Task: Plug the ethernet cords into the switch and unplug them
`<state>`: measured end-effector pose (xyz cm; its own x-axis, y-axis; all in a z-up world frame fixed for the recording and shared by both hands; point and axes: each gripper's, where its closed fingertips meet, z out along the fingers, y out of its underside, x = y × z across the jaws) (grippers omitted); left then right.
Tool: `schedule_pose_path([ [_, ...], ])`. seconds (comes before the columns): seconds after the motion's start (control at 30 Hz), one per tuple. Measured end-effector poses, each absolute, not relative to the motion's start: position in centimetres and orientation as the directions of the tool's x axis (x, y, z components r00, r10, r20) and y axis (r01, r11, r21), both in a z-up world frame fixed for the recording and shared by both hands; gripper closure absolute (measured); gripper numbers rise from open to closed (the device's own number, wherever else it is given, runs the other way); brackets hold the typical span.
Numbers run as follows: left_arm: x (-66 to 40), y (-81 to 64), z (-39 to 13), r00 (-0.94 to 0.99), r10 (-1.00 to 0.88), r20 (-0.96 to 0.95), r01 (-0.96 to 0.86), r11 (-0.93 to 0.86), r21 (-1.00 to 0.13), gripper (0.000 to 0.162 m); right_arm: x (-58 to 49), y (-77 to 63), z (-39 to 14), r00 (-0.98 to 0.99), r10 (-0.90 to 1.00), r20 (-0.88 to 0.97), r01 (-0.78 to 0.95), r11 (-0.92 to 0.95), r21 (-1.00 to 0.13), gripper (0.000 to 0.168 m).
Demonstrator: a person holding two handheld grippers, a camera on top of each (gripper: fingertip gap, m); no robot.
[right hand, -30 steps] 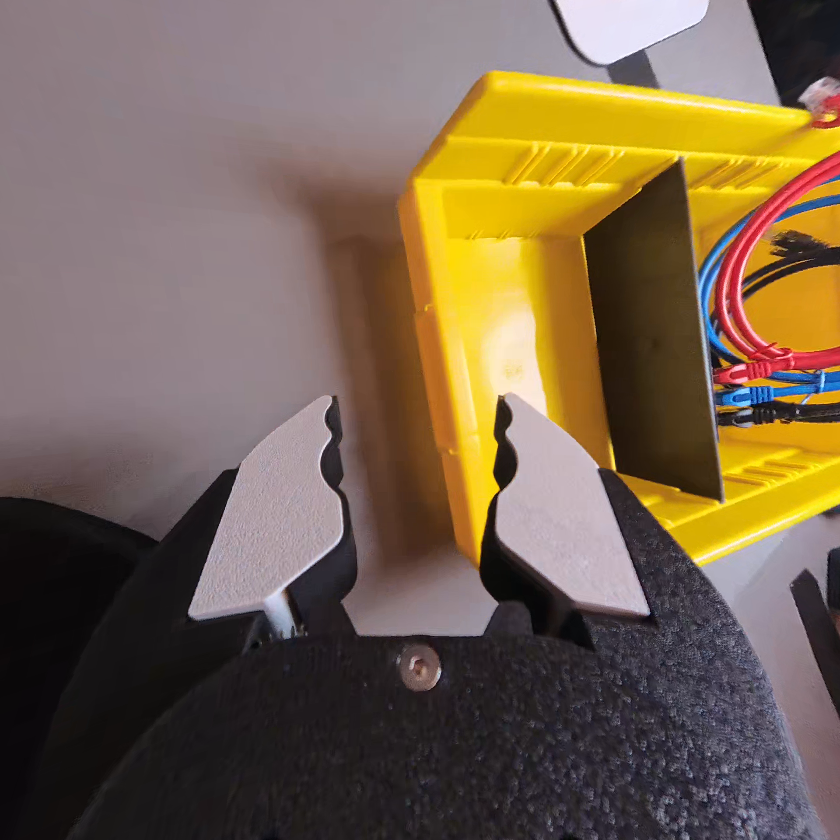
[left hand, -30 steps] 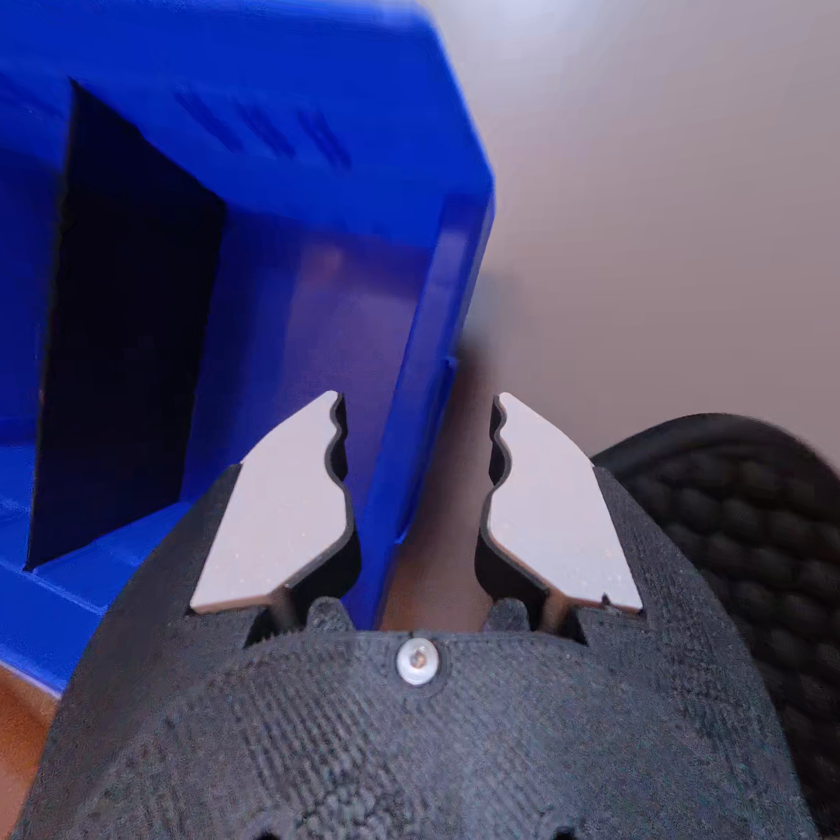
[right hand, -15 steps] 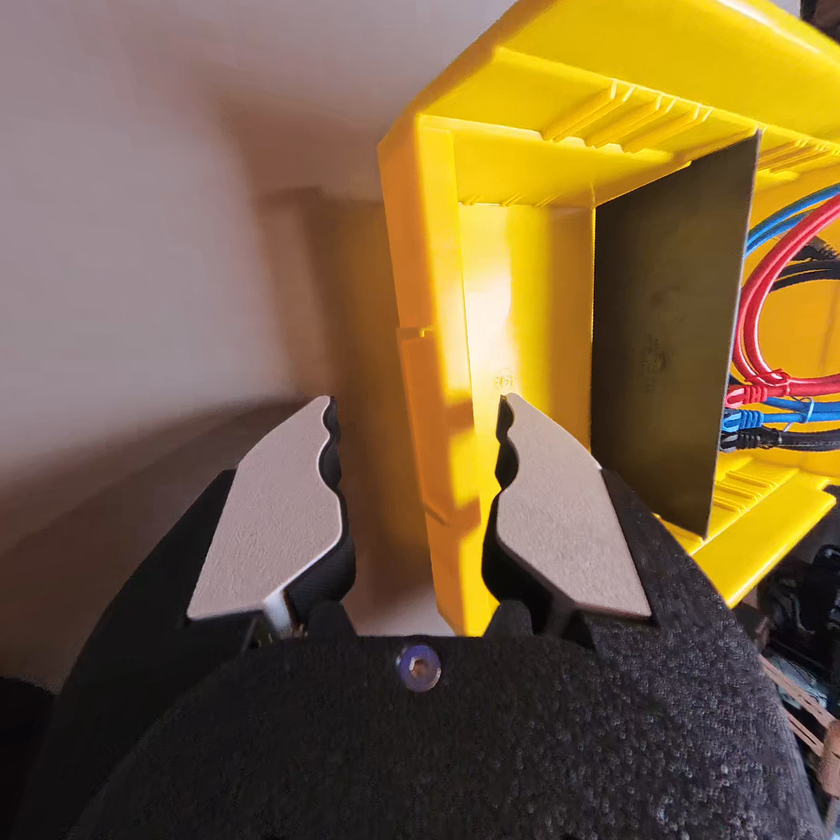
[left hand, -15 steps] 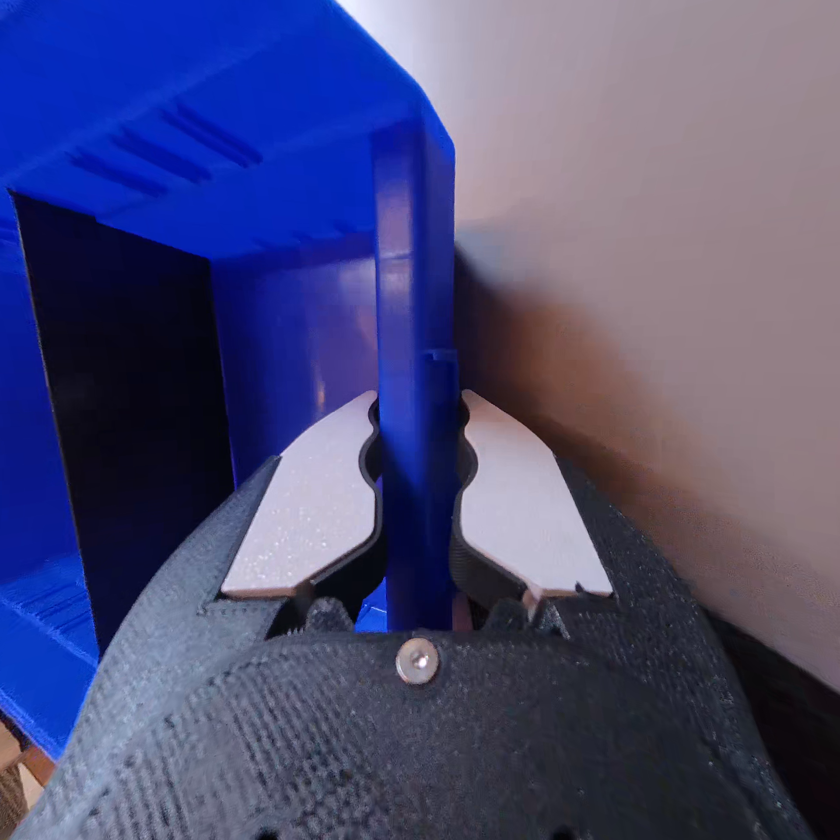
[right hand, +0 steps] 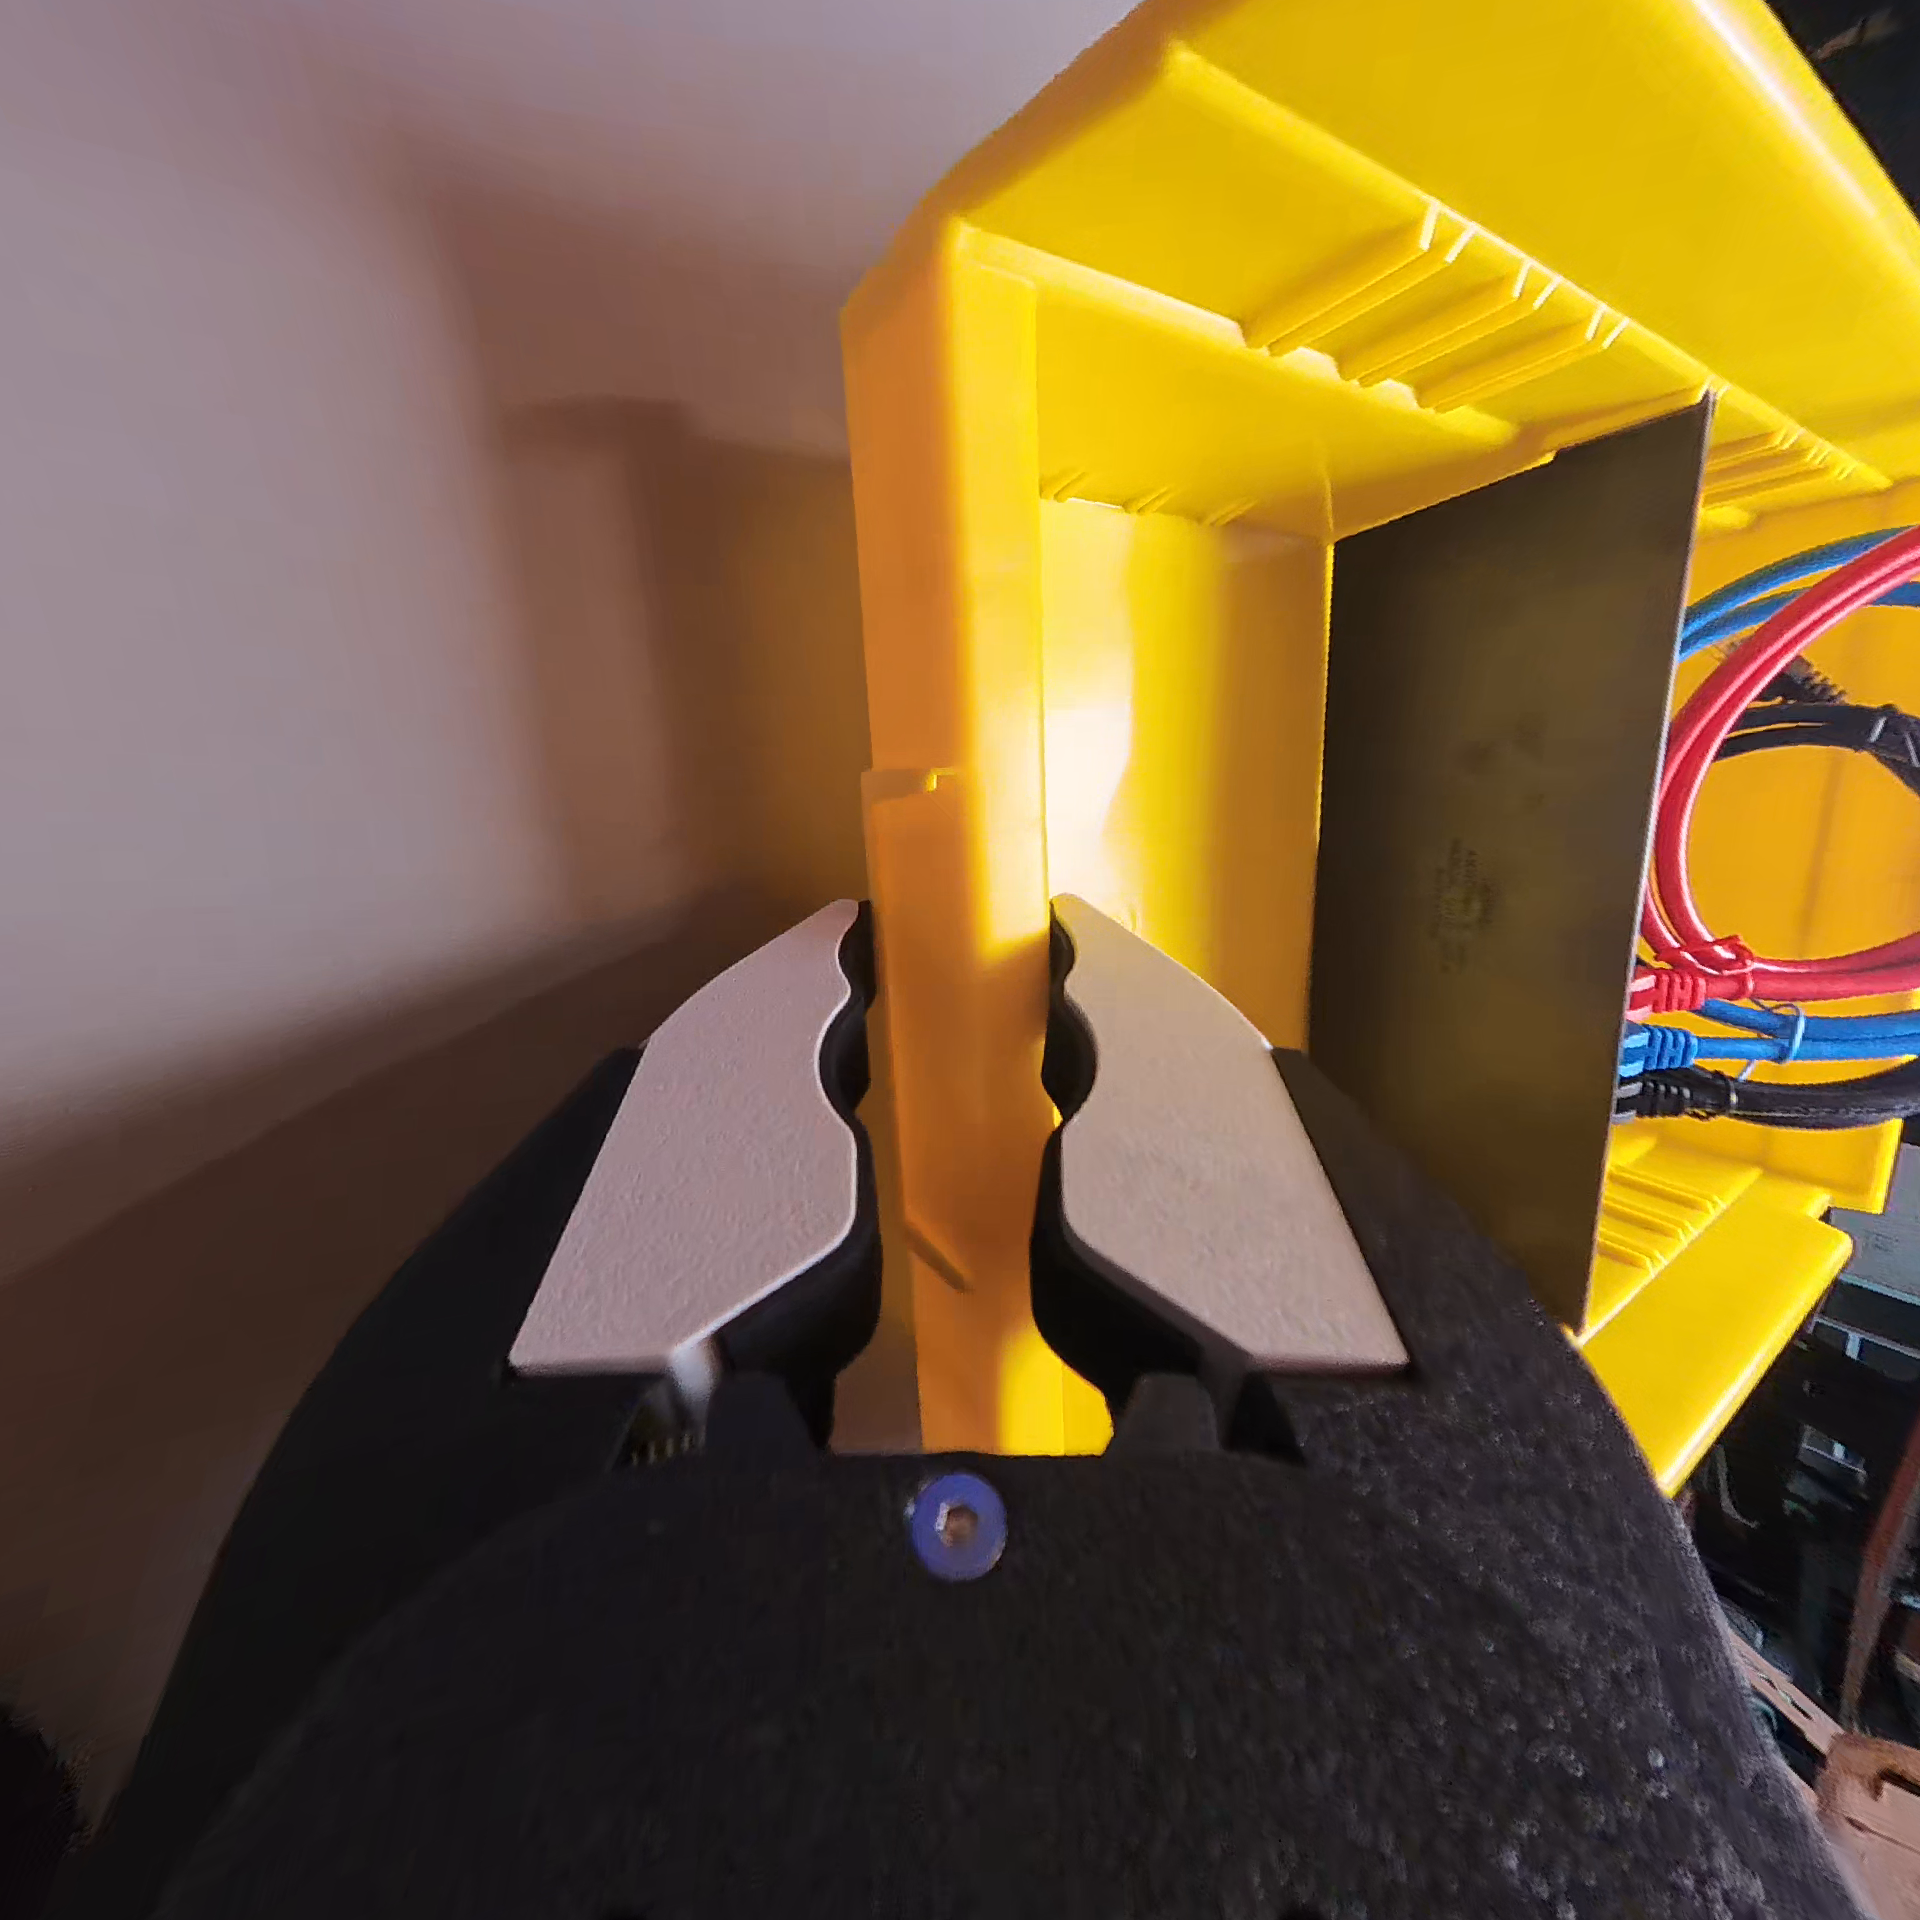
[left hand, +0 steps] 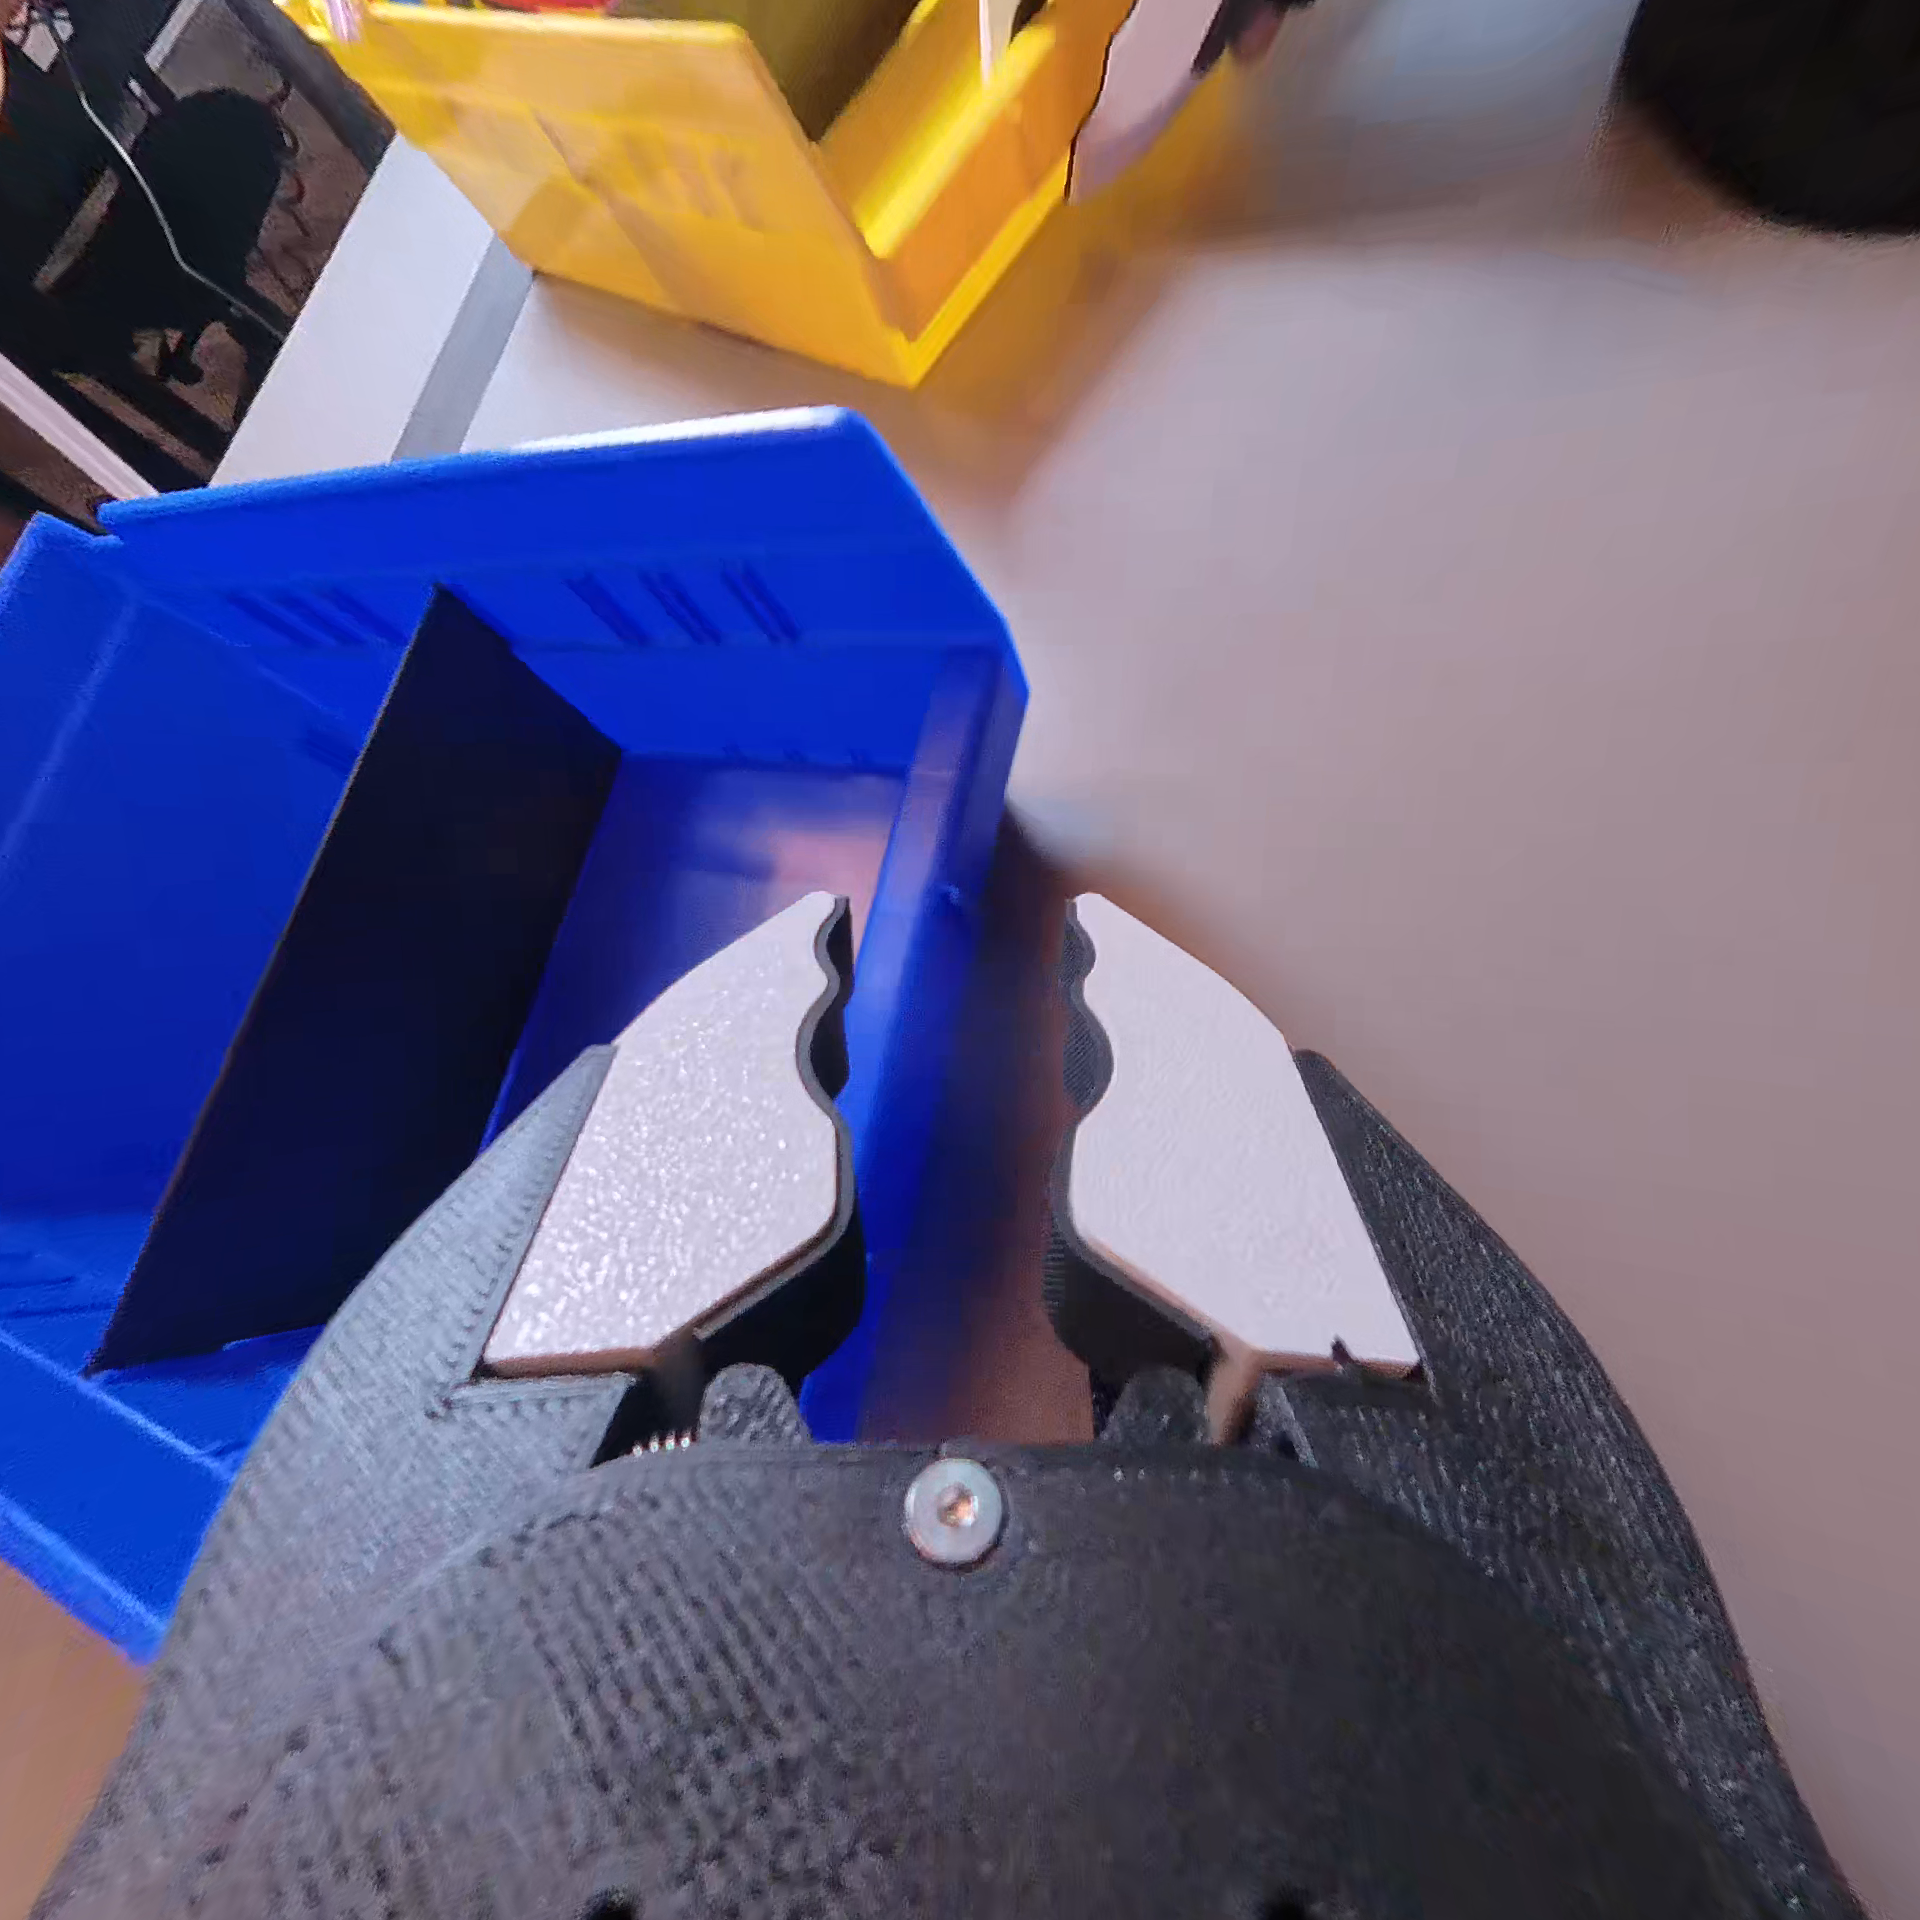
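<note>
No cord is plugged in yet: the red, blue and black ethernet cords [right hand: 1766, 997] lie coiled behind a dark divider in the yellow plastic bin [right hand: 1299, 343], and no switch is visible. The right gripper [right hand: 956, 925] clamps that bin's end wall. The left gripper [left hand: 956, 925] is spread wide, straddling the blue plastic bin's [left hand: 623, 582] wall, its fingers apparently clear.

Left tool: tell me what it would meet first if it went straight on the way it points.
Probably the blue bin: its right wall runs between the open left tool fingers. Depth is unclear; it could slide along that wall.
</note>
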<state>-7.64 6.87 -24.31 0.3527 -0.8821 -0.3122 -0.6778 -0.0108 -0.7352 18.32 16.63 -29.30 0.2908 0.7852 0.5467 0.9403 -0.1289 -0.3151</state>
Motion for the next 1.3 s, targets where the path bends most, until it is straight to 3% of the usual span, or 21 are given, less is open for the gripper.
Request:
schedule_pose_path([
  [0.03, -7.4, 6.4, -24.2, 0.357, -0.886, -0.297, -0.658, -0.014, -0.753, 0.124, 18.0, 16.2, -29.3, 0.289, 0.787, 0.545, 0.939, -0.122, -0.321, 0.138],
  [0.33, -2.2, 1.8, -22.9, 0.390, -0.917, -0.086, -0.445, -0.106, -0.889, 0.124, 12.8, 7.1, -28.9, 0.170, 0.826, 0.538, 0.939, 0.030, -0.343, 0.137],
  [0.47, 0.6, 0.1, -22.1, 0.441, -0.897, 0.028, -0.313, -0.183, -0.932, 0.114, 9.0, 0.4, -24.5, 0.191, 0.845, 0.500, 0.821, 0.142, -0.554, 0.133],
  [0.57, 2.5, -0.2, -22.7, 0.491, -0.864, 0.111, -0.219, -0.246, -0.944, 0.102, 10.1, -2.0, -19.1, 0.400, 0.820, 0.409, 0.625, 0.082, -0.776, 0.119],
  [0.67, 3.5, 1.0, -23.3, 0.545, -0.822, 0.164, -0.171, -0.301, -0.938, 0.090, 16.6, -0.4, -16.5, 0.720, 0.653, 0.236, 0.374, -0.079, -0.924, 0.104],
  [0.73, 4.4, 2.0, -22.5, 0.557, -0.801, 0.218, -0.112, -0.332, -0.937, 0.091, 21.0, 0.6, -17.8, 0.854, 0.507, 0.116, 0.232, -0.173, -0.957, 0.101],
  [0.83, 6.1, 3.7, -23.1, 0.563, -0.756, 0.334, -0.055, -0.438, -0.897, 0.087, 22.3, 1.0, -22.4, 0.897, 0.442, -0.005, 0.159, -0.334, -0.929, 0.095],
  [0.9, 6.2, 5.4, -23.9, 0.614, -0.747, 0.256, -0.119, -0.409, -0.905, 0.098, 21.8, 1.7, -24.2, 0.899, 0.438, -0.027, 0.157, -0.379, -0.912, 0.101],
  [0.97, 6.3, 6.2, -24.3, 0.642, -0.744, 0.184, -0.184, -0.382, -0.906, 0.109, 21.6, 2.6, -25.4, 0.905, 0.425, -0.005, 0.194, -0.423, -0.885, 0.124],
  [1.0, 6.2, 6.6, -24.3, 0.660, -0.738, 0.138, -0.219, -0.365, -0.905, 0.115, 22.2, 3.1, -25.4, 0.919, 0.391, 0.047, 0.222, -0.417, -0.881, 0.137],
  [1.13, 5.7, 6.6, -23.4, 0.687, -0.724, 0.051, -0.255, -0.306, -0.917, 0.128, 22.5, 2.9, -24.9, 0.898, 0.360, 0.252, 0.377, -0.335, -0.863, 0.155],
  [1.2, 5.2, 5.9, -21.5, 0.690, -0.723, 0.031, -0.215, -0.245, -0.945, 0.133, 22.0, 1.9, -23.8, 0.871, 0.346, 0.349, 0.447, -0.261, -0.856, 0.157],
  [1.3, 4.3, 4.0, -17.5, 0.692, -0.718, -0.080, -0.212, -0.097, -0.972, 0.142, 21.3, 0.5, -21.6, 0.882, 0.315, 0.352, 0.422, -0.190, -0.887, 0.158],
])
